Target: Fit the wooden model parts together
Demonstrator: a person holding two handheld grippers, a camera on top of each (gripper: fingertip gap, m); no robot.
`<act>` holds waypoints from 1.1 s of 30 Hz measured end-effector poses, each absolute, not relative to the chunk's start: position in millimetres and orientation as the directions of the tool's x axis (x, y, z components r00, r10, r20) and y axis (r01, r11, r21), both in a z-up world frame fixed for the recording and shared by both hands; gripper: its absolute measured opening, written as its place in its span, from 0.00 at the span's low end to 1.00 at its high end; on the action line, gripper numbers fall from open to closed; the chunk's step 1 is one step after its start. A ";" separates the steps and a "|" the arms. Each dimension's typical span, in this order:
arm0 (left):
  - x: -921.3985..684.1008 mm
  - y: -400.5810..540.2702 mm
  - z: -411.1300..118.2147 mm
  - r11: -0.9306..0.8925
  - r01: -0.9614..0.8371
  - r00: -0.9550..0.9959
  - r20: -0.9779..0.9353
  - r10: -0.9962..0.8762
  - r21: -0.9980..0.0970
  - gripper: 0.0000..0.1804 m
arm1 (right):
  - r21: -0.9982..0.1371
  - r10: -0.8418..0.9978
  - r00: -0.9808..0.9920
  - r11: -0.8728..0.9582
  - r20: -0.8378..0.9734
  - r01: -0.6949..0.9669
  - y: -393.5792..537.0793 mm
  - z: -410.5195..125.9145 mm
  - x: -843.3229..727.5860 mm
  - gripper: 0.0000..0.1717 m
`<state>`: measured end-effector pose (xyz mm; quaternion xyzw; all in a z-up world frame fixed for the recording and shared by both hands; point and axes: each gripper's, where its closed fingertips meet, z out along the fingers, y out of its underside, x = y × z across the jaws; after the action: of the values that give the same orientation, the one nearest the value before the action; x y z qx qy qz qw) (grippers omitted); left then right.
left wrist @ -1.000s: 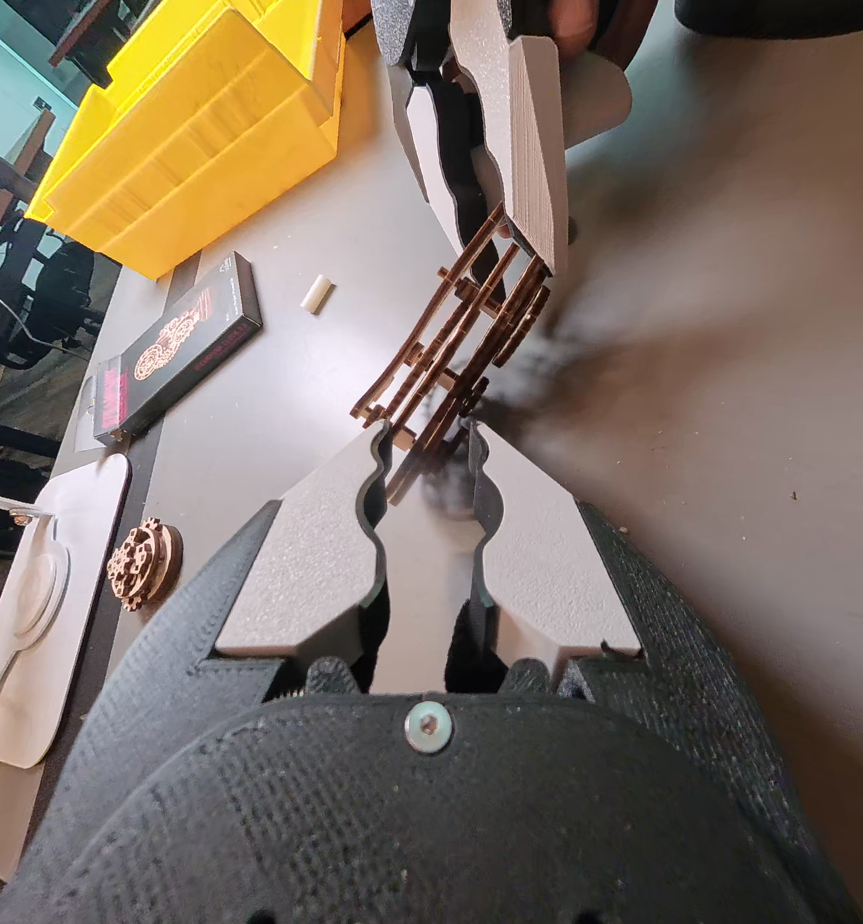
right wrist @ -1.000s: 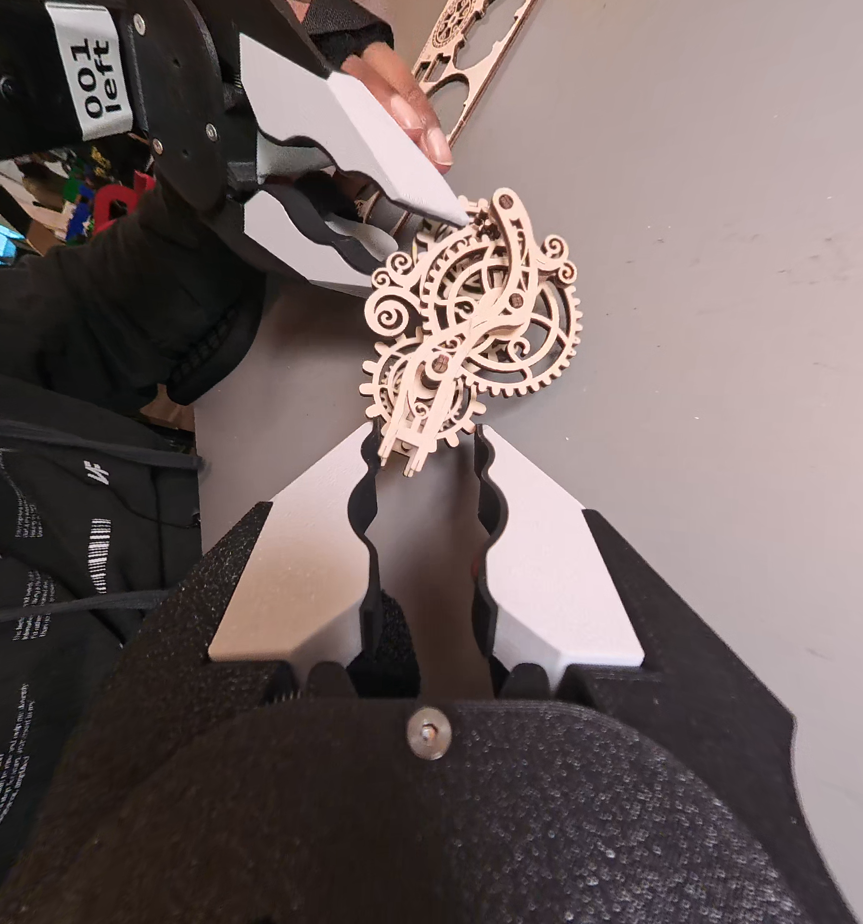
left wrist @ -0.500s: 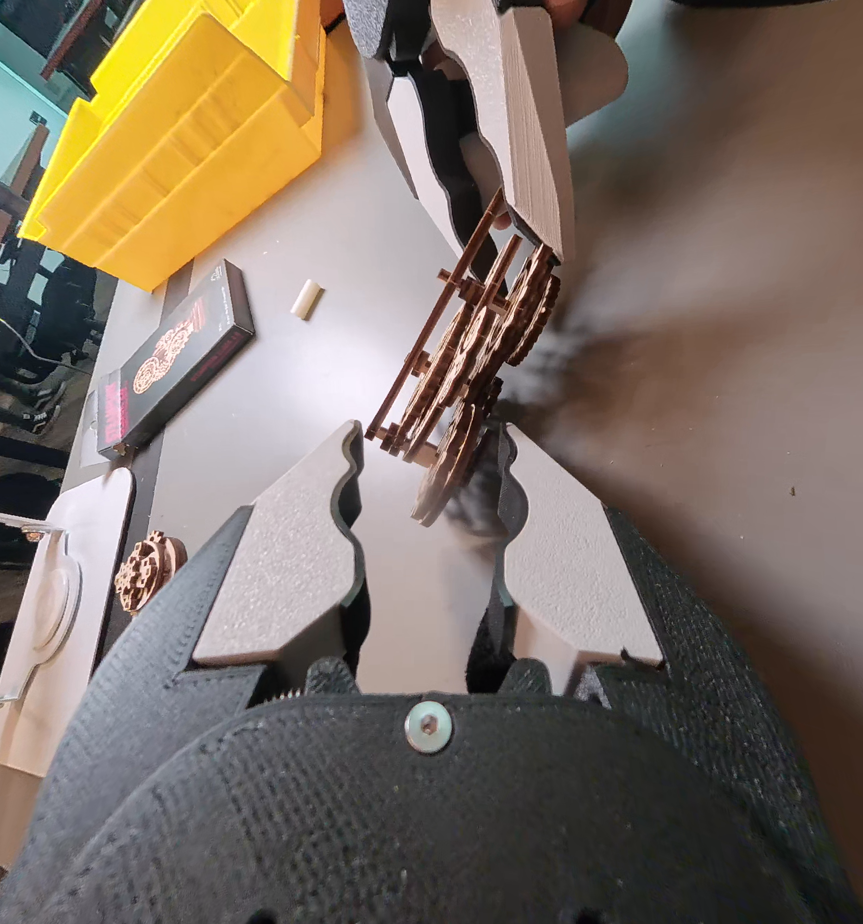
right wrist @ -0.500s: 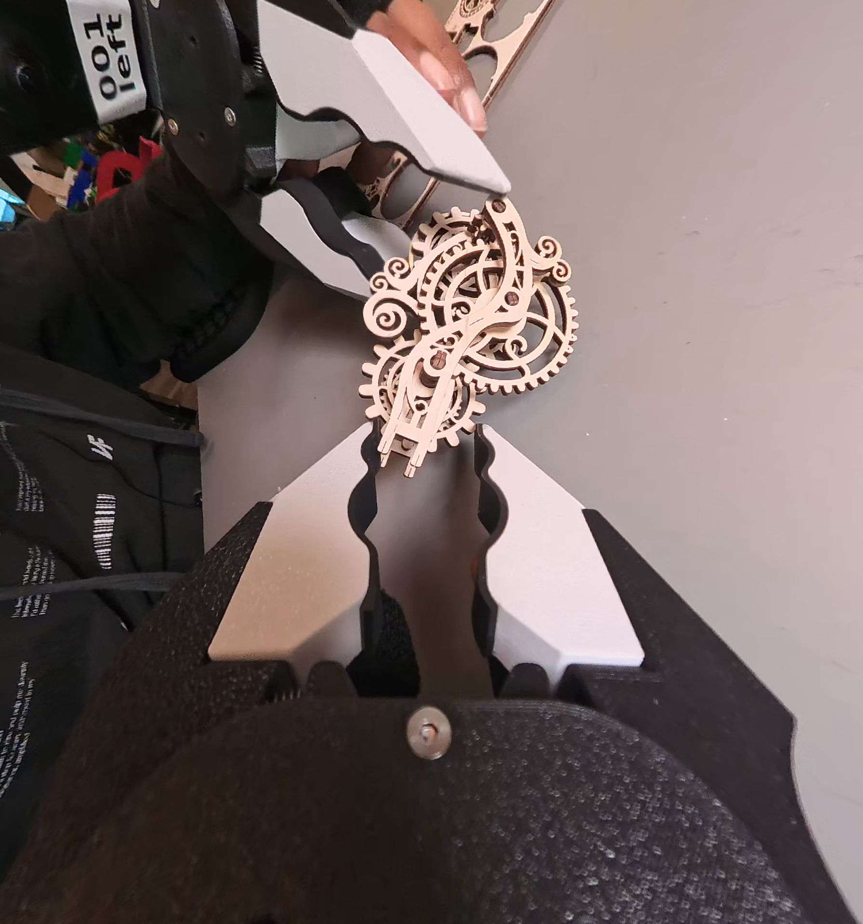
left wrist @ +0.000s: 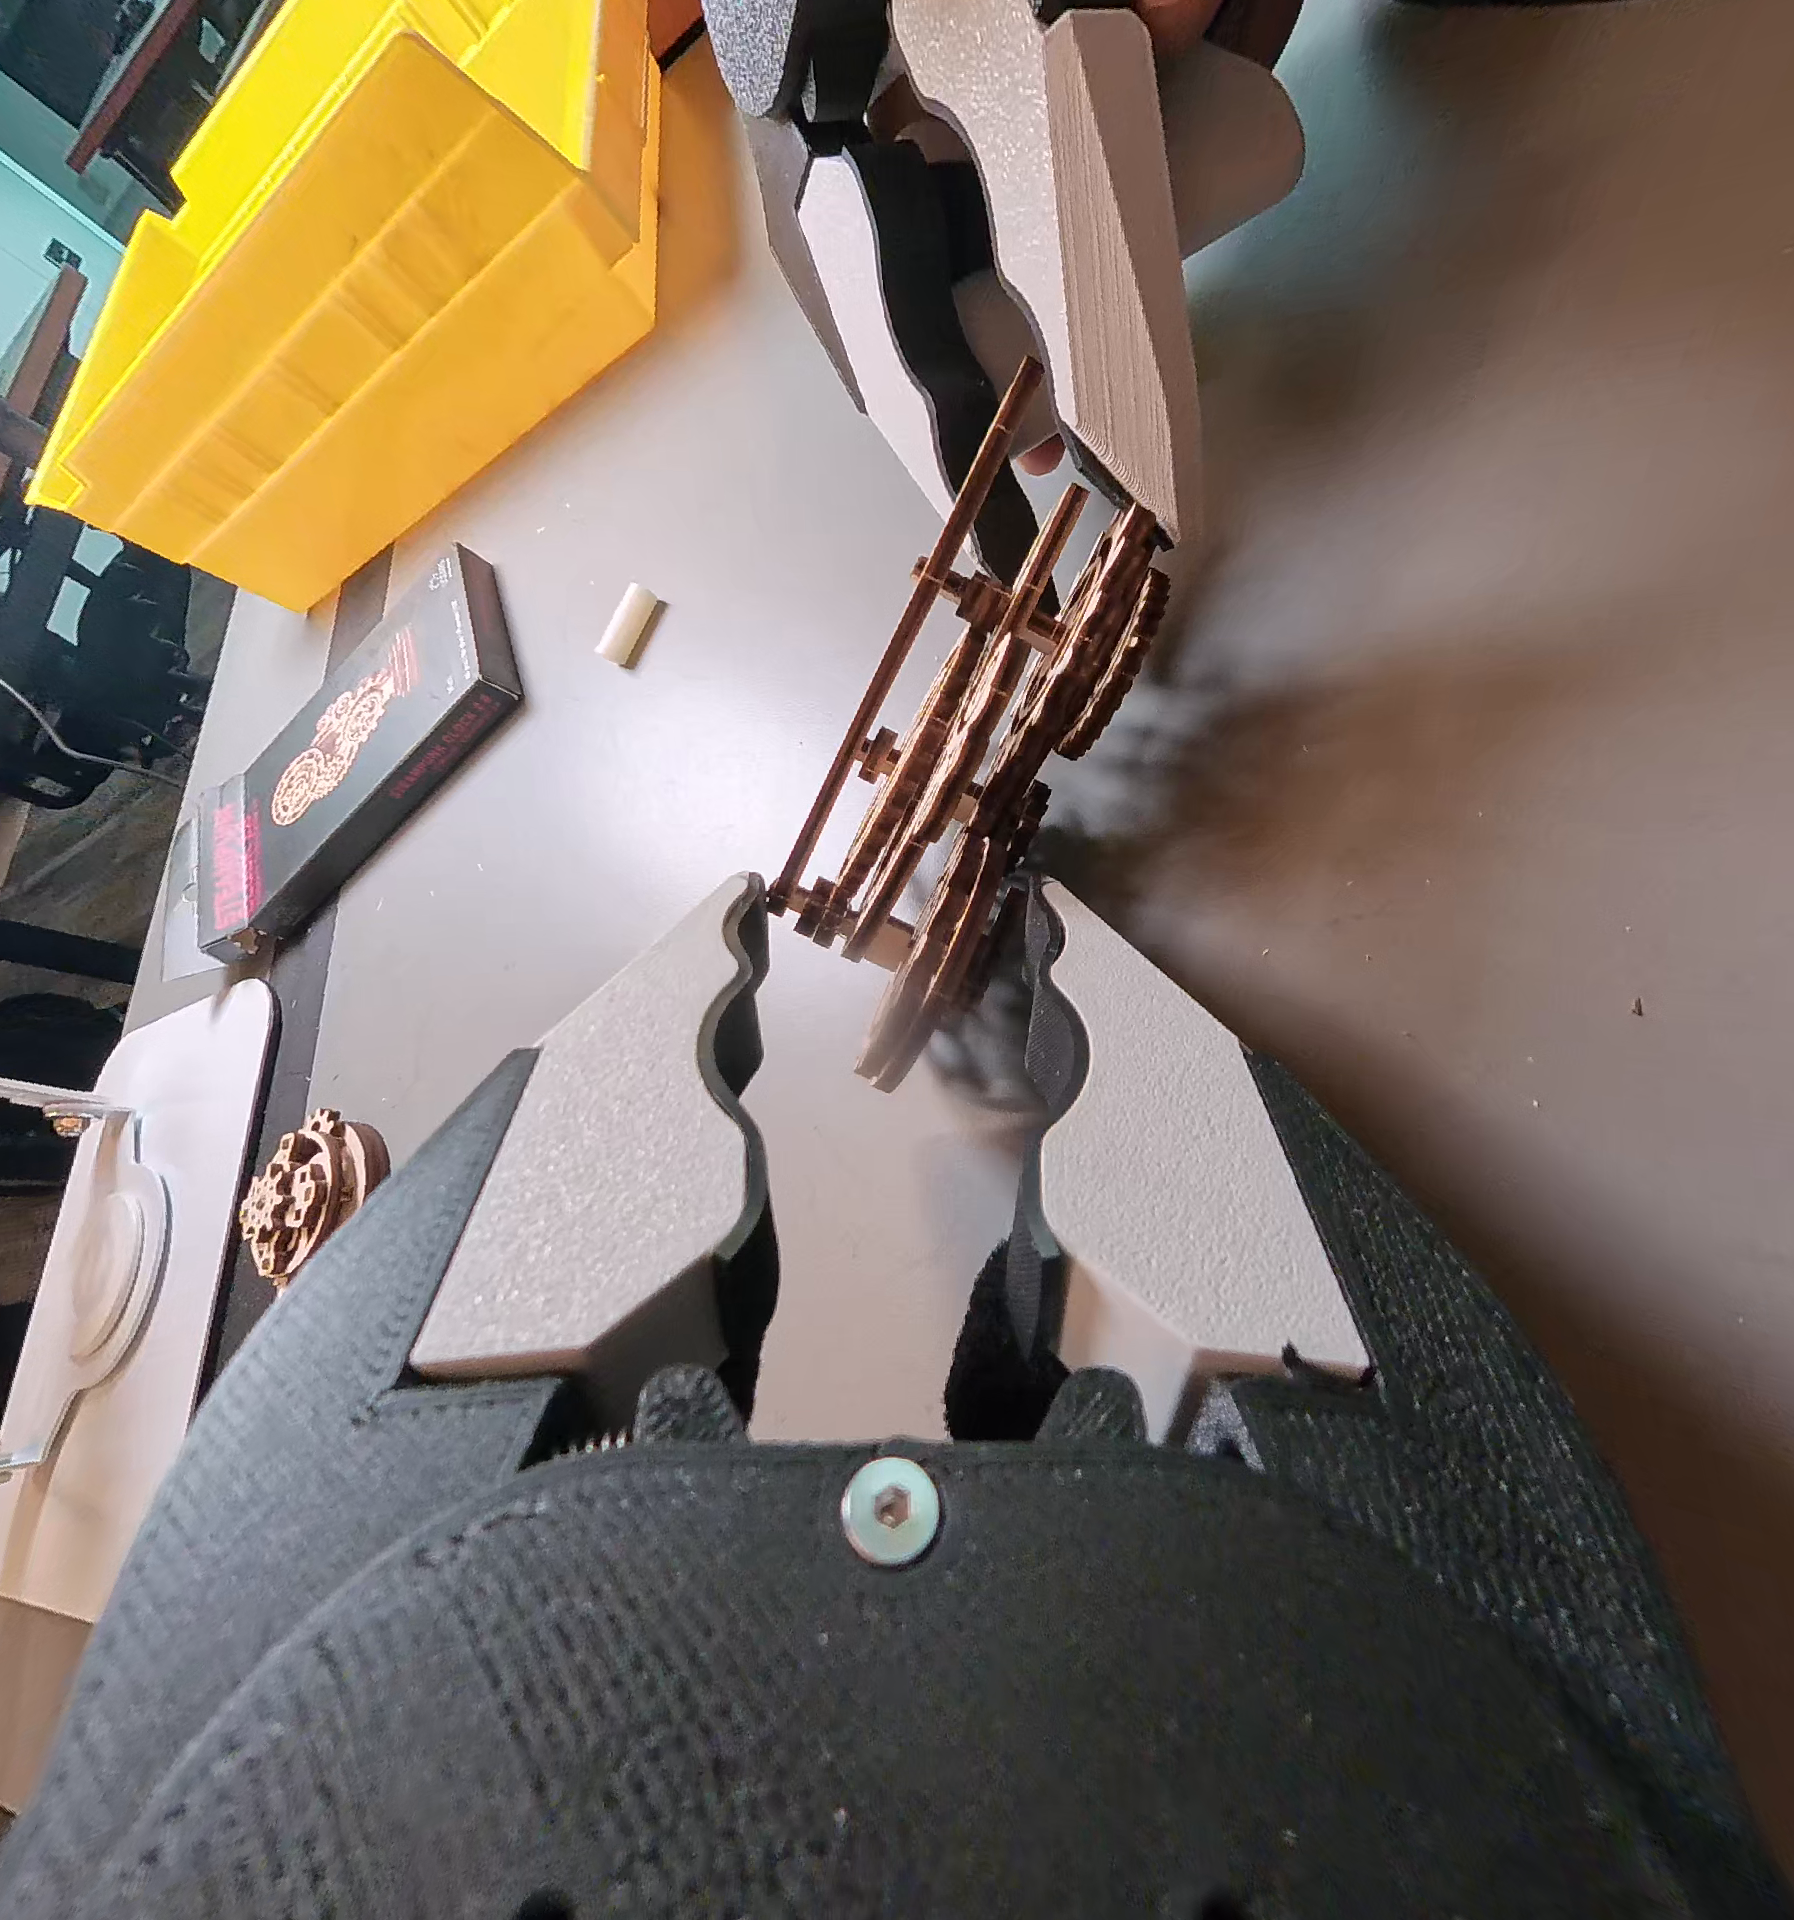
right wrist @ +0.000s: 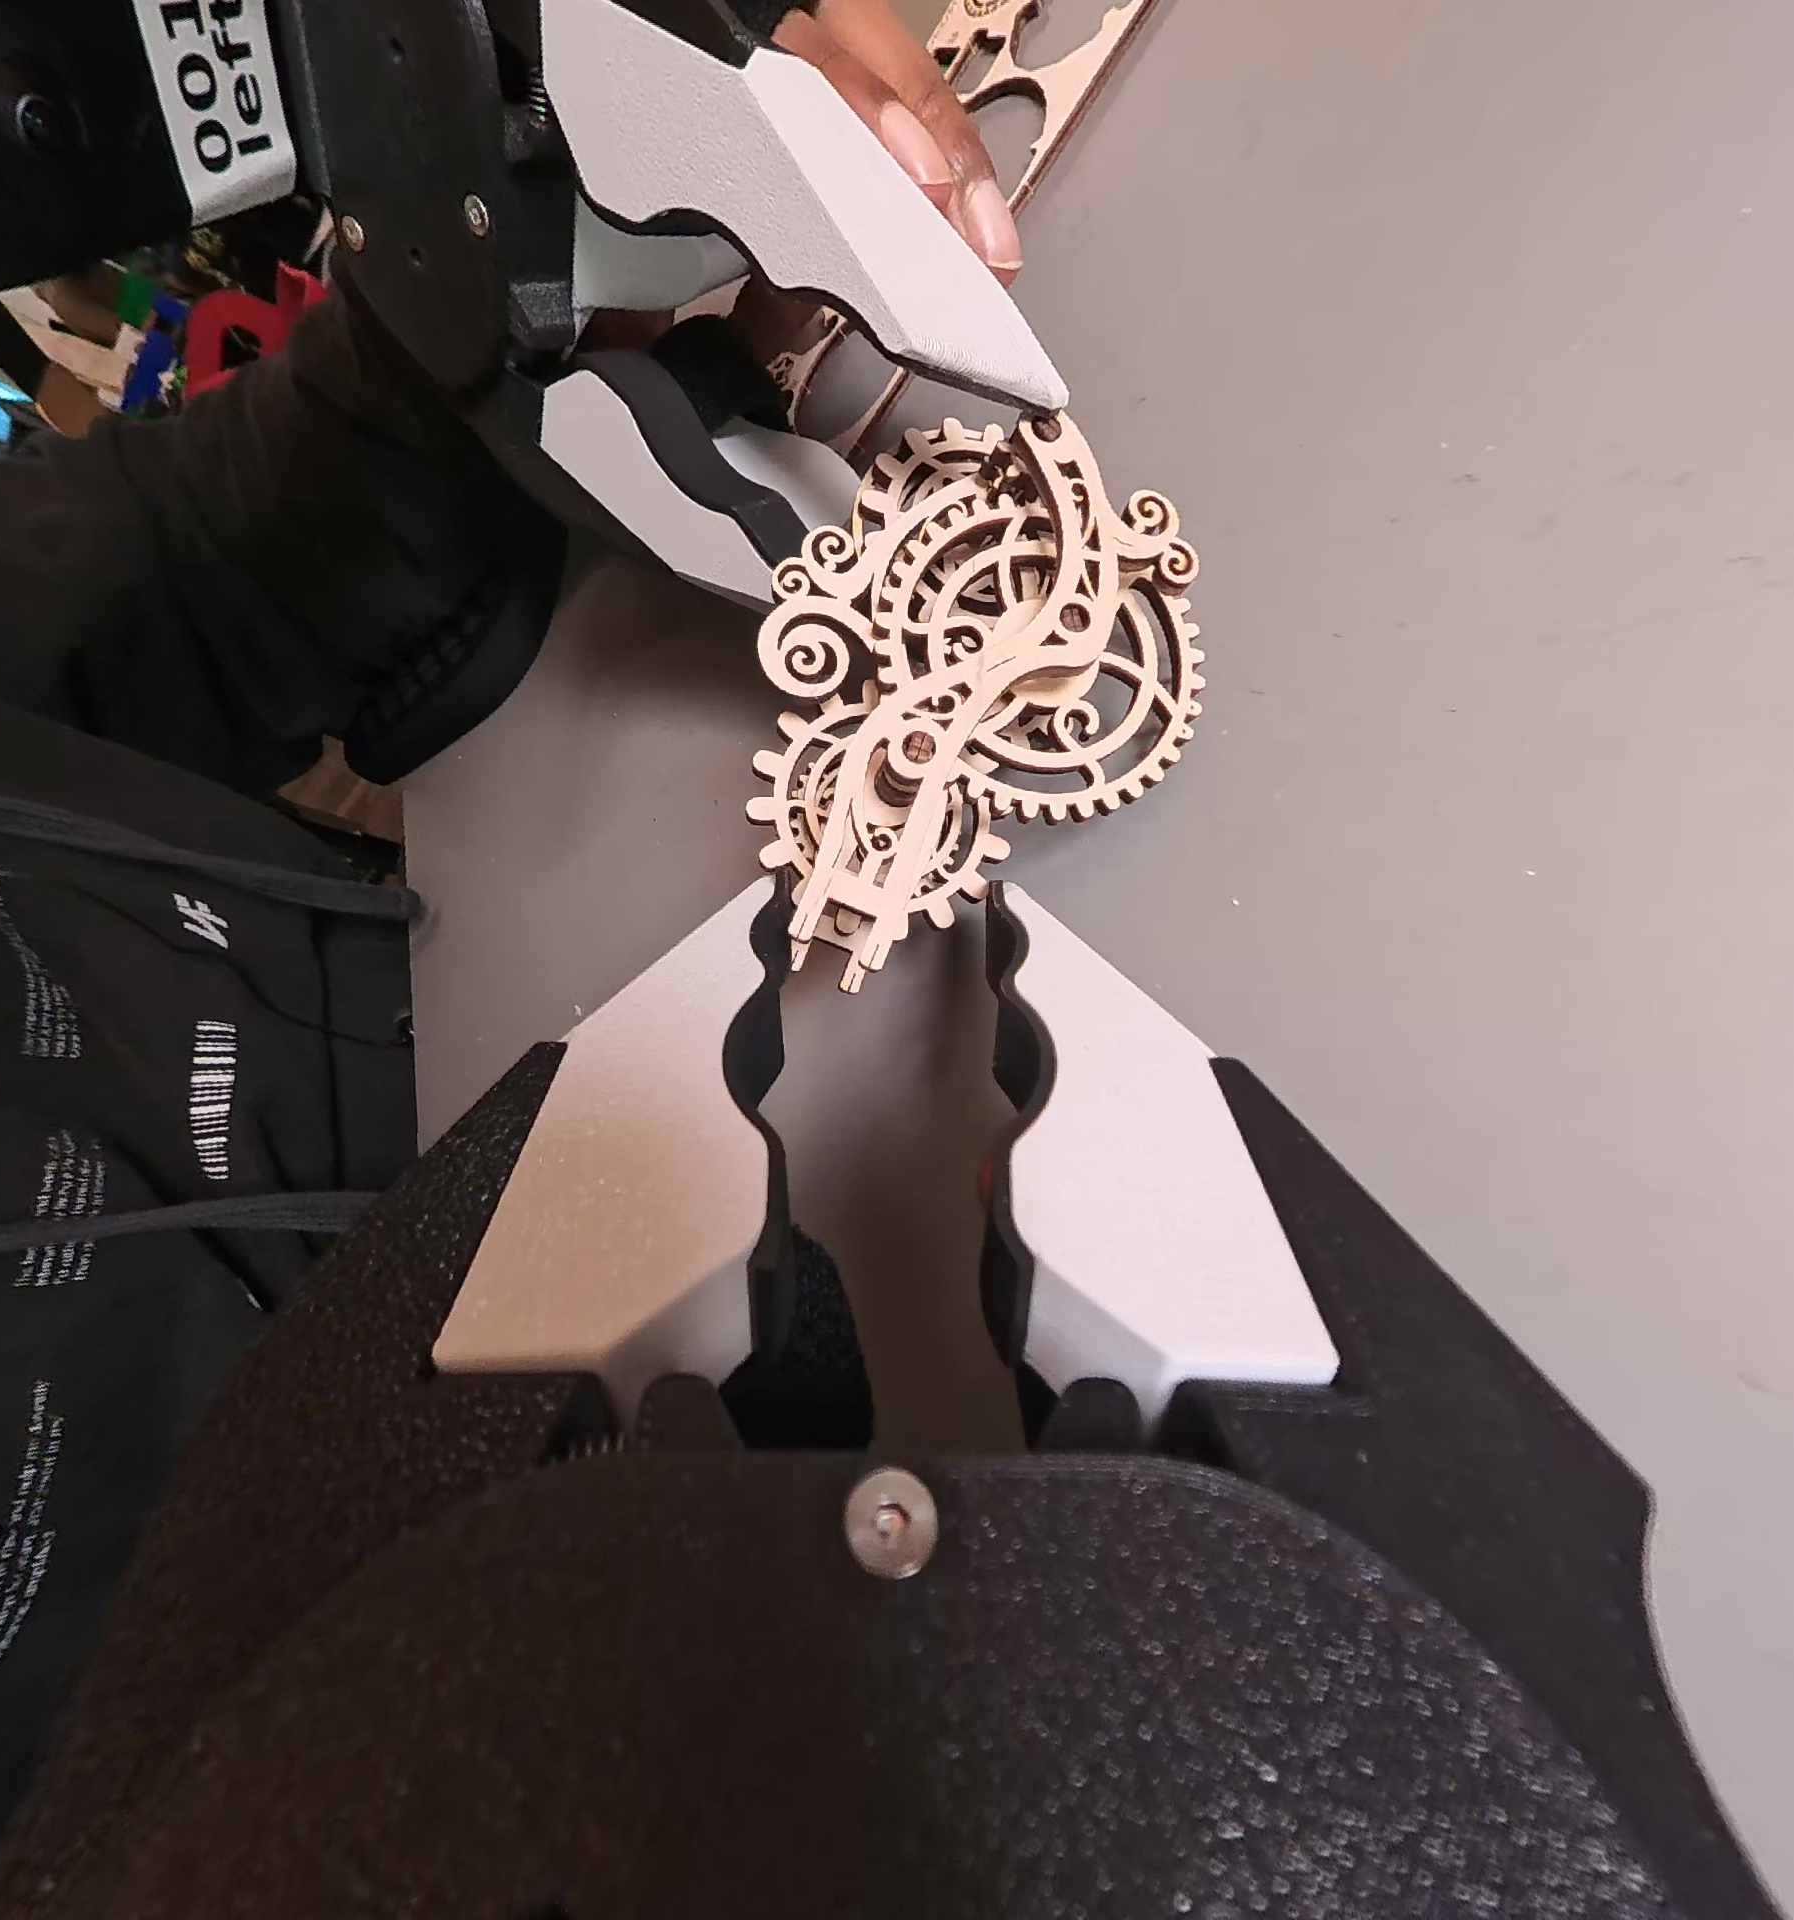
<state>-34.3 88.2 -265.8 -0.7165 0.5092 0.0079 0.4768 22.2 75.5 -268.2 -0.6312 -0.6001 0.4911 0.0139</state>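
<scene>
The wooden gear model (right wrist: 976, 665) was pinched at its lower end by the right gripper (right wrist: 885, 914) above the grey table (right wrist: 1495, 727). The left gripper (left wrist: 898, 914) was spread around its opposite end, one fingertip (left wrist: 737, 914) touching the frame. Yellow bins (left wrist: 373, 291) and a black box (left wrist: 353, 748) lay beyond.

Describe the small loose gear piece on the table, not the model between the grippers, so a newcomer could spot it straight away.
Start at the yellow bins at the table's far left, then come nearer past the black box. Just beyond it, beside the white board, sits the small wooden gear cluster. It alone is round, toothed pale wood lying untouched on the table.
</scene>
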 end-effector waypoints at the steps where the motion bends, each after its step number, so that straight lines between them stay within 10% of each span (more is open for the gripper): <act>1: -34.5 88.2 -265.8 -0.026 -0.737 0.481 -0.498 -0.722 -0.675 0.27 | -0.608 0.772 -0.203 -0.279 -0.603 0.743 75.4 -268.2 22.2 0.21; 25: -28.8 65.5 -260.0 -0.118 -0.645 0.500 -0.300 -0.813 -0.755 0.29 | -0.826 0.941 -0.307 0.058 -0.143 0.560 85.0 -238.2 27.5 0.14; 33: -27.0 76.5 -240.3 -0.196 -0.429 0.615 -0.127 -0.778 -0.882 0.11 | -0.831 0.958 -0.287 0.179 0.024 0.527 78.4 -241.2 6.8 0.06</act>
<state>-27.0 76.5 -240.3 -0.7525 0.4012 -0.1776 0.4912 6.8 78.4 -241.2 -0.5221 -0.7109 0.3714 0.2900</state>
